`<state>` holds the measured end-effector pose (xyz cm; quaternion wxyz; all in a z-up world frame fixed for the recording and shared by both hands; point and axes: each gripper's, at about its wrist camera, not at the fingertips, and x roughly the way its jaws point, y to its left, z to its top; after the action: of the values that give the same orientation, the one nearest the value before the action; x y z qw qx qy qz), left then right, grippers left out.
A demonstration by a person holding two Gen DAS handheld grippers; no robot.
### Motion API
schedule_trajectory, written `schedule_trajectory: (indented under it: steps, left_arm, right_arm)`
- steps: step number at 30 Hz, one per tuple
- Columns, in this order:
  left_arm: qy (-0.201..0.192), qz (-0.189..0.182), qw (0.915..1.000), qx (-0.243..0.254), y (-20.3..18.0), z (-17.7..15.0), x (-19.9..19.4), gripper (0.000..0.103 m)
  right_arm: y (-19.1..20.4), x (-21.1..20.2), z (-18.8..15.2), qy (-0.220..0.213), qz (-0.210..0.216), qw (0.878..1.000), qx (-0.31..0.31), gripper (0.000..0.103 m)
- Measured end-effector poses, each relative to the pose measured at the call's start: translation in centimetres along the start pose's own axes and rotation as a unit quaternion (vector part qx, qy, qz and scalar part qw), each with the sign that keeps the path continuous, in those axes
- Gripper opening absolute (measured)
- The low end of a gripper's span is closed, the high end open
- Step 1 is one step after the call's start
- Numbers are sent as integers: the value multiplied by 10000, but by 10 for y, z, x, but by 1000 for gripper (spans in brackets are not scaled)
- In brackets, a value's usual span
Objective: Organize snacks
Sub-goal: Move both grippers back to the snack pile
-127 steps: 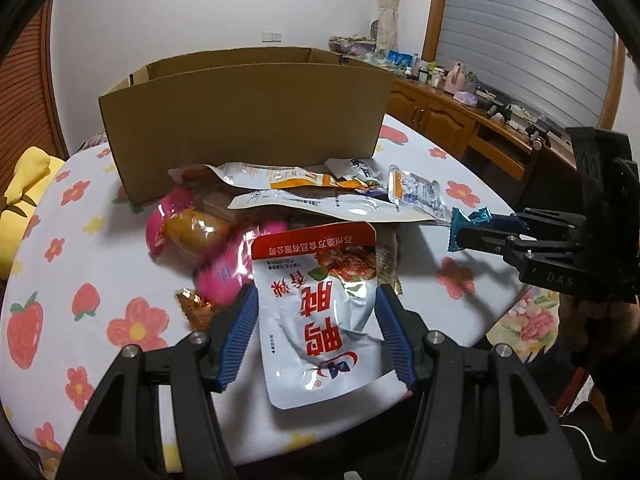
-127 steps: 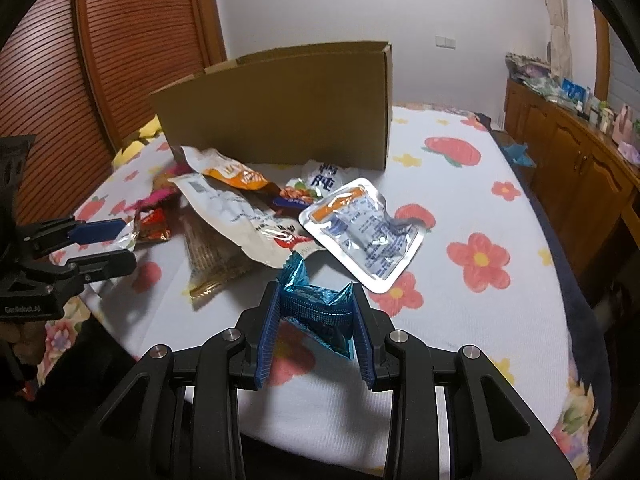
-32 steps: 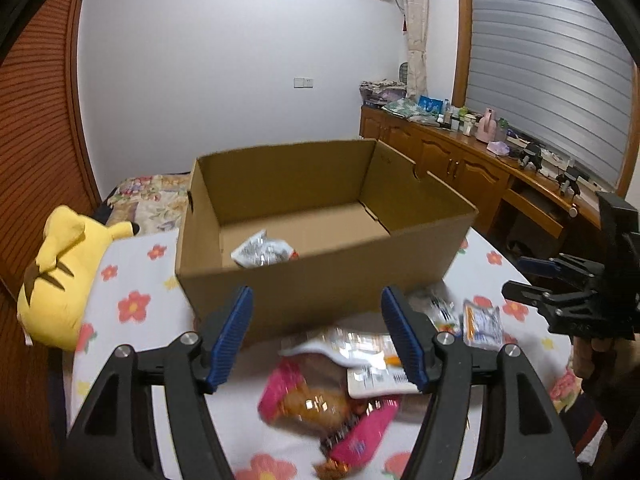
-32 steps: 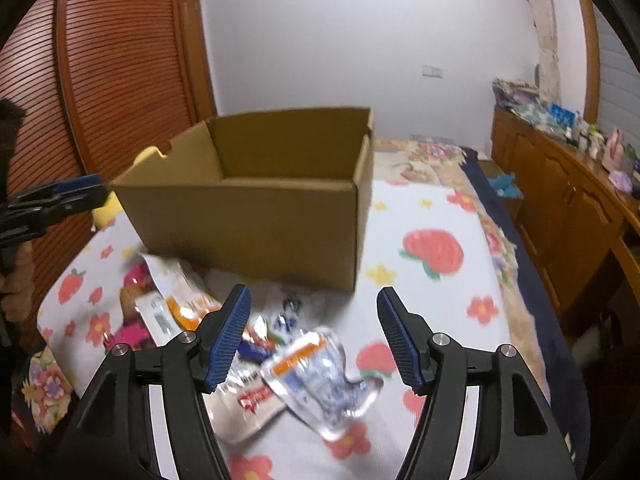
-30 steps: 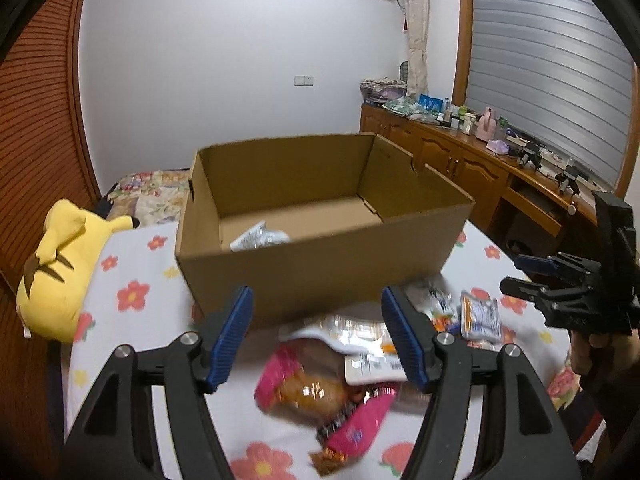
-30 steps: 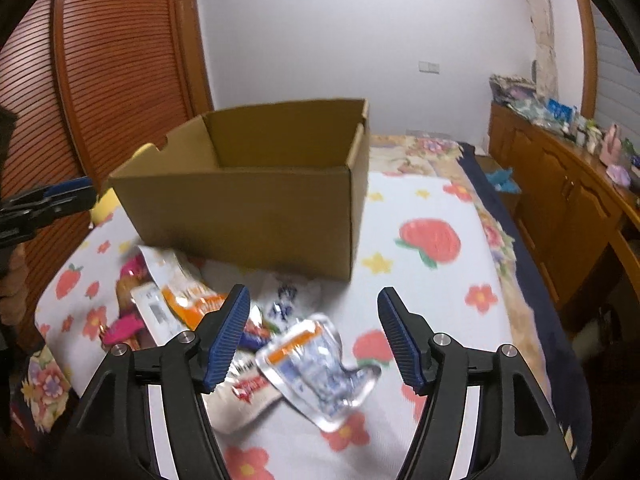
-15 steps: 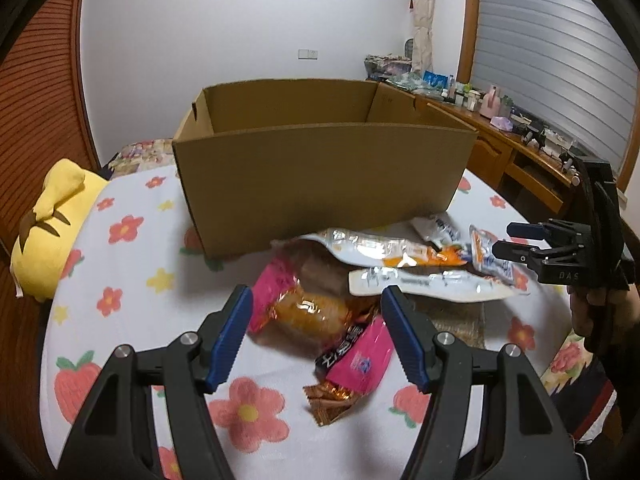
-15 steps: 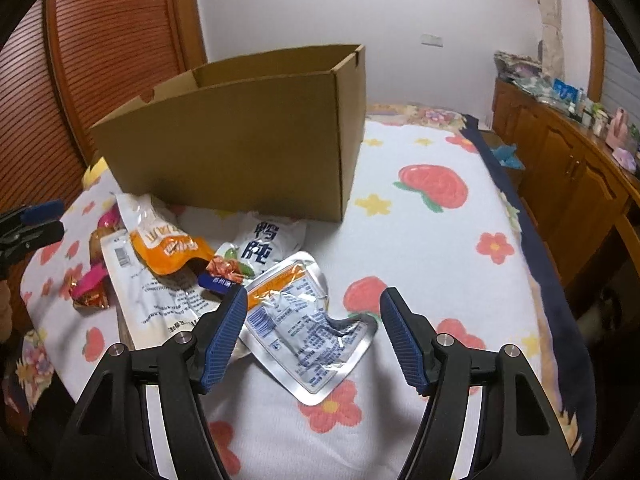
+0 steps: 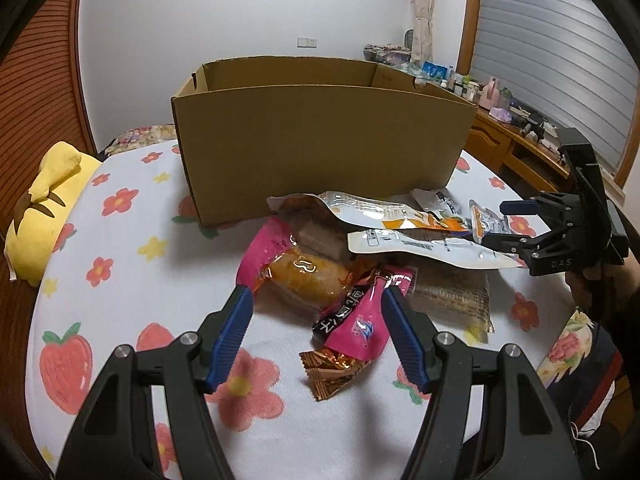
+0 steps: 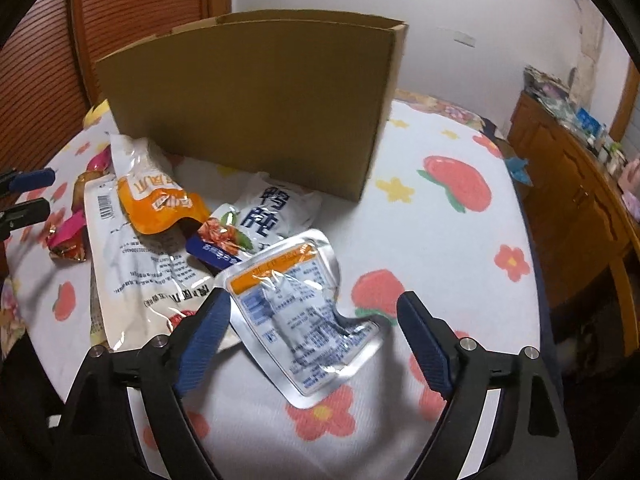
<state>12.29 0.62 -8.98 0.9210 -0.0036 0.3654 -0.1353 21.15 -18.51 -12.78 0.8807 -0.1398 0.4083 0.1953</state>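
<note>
A brown cardboard box (image 9: pixel 320 136) stands on the flowered table; it also shows in the right wrist view (image 10: pixel 248 96). In front of it lies a pile of snack packets. My left gripper (image 9: pixel 316 312) is open and empty, low over a pink wrapper (image 9: pixel 360 320) and an orange bread packet (image 9: pixel 308 276). My right gripper (image 10: pixel 312 320) is open and empty, its fingers either side of a silver packet with an orange stripe (image 10: pixel 300 304). A white duck-neck packet (image 10: pixel 268 212) and an orange-and-white pouch (image 10: pixel 152 196) lie beyond. The right gripper also shows in the left wrist view (image 9: pixel 516 224).
A yellow plush toy (image 9: pixel 44 204) lies at the table's left edge. A wooden sideboard (image 10: pixel 576 184) with small items runs along the right wall. A small golden candy wrapper (image 9: pixel 332 372) lies near the front. The tablecloth (image 10: pixel 440 240) drops off at the round edge.
Both grippers have dropped from above the box down to the packets on the table. The left now hovers over the pink wrapper, the right straddles the silver packet. Both stay open.
</note>
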Motion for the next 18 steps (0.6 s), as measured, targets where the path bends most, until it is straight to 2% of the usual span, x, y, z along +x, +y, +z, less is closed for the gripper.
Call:
schedule_trajectory:
  steps: [9,15,18]
  left_arm:
    - [47,-47,10000,-5,-2,-4,1,67]
    - [57,-78,9999,-38,-2,-3,5,67]
    - [53,-80,9999,-30,-2,-2,7,67]
  right_arm:
    - [2,2,0,260,259,9992,-132,88]
    - [0,11,1,363,145,9992,-62,88]
    - [-2,13,-2,281,156,9995,80,83]
